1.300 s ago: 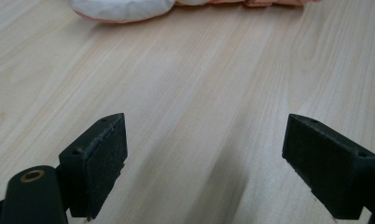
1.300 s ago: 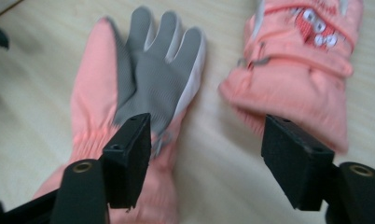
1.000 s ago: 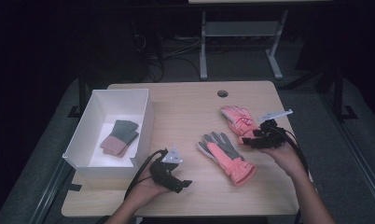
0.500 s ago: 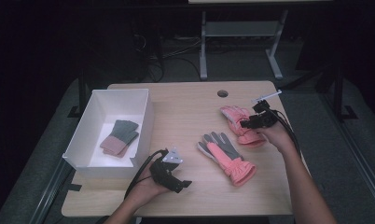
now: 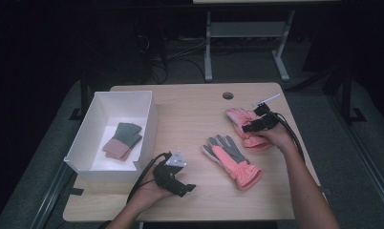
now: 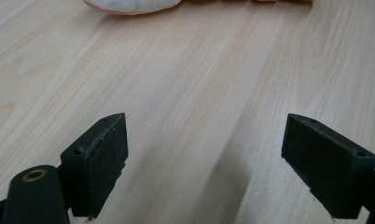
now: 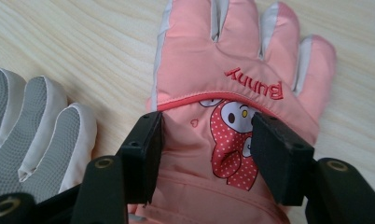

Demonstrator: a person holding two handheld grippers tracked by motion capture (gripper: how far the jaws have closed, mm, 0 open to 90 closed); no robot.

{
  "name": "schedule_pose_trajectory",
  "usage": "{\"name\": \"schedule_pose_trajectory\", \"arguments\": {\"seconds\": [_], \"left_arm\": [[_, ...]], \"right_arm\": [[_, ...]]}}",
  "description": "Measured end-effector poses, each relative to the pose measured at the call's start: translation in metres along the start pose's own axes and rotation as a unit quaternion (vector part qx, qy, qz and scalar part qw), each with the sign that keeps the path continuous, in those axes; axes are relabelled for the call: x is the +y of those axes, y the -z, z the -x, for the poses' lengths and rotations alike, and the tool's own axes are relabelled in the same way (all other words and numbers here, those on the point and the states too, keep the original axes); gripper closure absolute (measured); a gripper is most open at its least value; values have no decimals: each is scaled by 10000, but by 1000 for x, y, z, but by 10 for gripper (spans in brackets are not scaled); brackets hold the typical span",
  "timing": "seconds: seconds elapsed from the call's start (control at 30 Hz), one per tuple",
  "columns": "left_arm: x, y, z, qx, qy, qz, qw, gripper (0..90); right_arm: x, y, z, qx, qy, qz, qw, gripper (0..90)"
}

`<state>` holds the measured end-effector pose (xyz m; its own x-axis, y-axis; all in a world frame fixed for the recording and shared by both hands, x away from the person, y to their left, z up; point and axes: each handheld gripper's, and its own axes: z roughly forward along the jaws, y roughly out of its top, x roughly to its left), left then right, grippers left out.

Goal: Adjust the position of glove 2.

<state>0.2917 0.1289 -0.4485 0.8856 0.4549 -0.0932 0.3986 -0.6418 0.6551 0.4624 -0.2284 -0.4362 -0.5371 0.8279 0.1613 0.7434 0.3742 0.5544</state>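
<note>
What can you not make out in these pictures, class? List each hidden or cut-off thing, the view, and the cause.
- Pink glove: cuff cut off by the bottom edge of the right gripper view; the right claw covers its sides.
- Grey-palmed glove: cut off by the top edge of the left gripper view.
- Folded item in the white box: too small in the high view to identify.

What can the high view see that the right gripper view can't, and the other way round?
High view: the white box holding a grey and pink glove pair, and the left gripper resting open on the table. Right gripper view: the pink glove's "Bunny" lettering and cartoon patch, with the right gripper's jaws apart either side of it. Both: that pink glove, the grey-palmed glove beside it, the wooden tabletop.
</note>
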Motion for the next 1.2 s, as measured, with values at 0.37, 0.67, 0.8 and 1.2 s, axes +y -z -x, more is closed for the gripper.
{"name": "schedule_pose_trajectory", "arguments": {"seconds": [0.37, 0.67, 0.8, 1.2], "left_arm": [[0, -2, 1, -17, 18, -26, 10000, 141], [-1, -2, -1, -20, 3, -79, 10000, 142], [-1, -1, -2, -11, 34, -72, 10000, 141], [-2, -1, -3, 9, 116, -53, 9999, 142]], "right_arm": [[-8, -5, 1, 2, 168, 148, 9997, 733], [-10, 0, 4, 120, 109, 320, 9994, 874], [-11, 4, 6, 225, 0, 404, 9989, 881], [-8, 34, 5, 387, -49, 617, 9973, 883]]}}
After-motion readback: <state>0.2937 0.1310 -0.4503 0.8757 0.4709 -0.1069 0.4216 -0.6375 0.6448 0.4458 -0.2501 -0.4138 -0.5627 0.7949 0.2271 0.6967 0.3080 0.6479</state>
